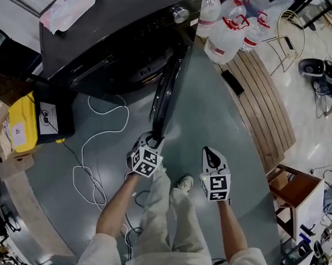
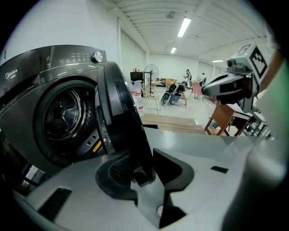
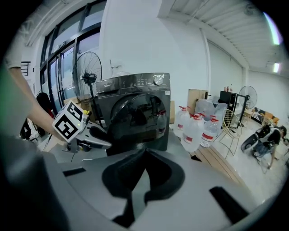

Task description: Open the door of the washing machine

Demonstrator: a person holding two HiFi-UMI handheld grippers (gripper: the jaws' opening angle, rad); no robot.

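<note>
Left claw: my left gripper (image 1: 153,140) is clamped on the free edge of the door, with one jaw on each face of the rim
Right claw: my right gripper (image 1: 210,155) is closed, jaw tips together and nothing between them; it hangs in the air to the right of the door, apart from it
Door: the round dark glass door (image 1: 166,90) stands swung well out from the machine's front, its free edge toward me
Machine: the dark grey front-loading washing machine (image 1: 110,36) stands on the grey floor (image 1: 212,115); its perforated steel drum (image 2: 65,113) shows through the open mouth
On top: a pink and white packet (image 1: 67,5) lies on the machine's lid
Right of the machine: clear water bottles with red caps (image 1: 225,35)
Floor by my left arm: a looping white cable (image 1: 94,153)
</note>
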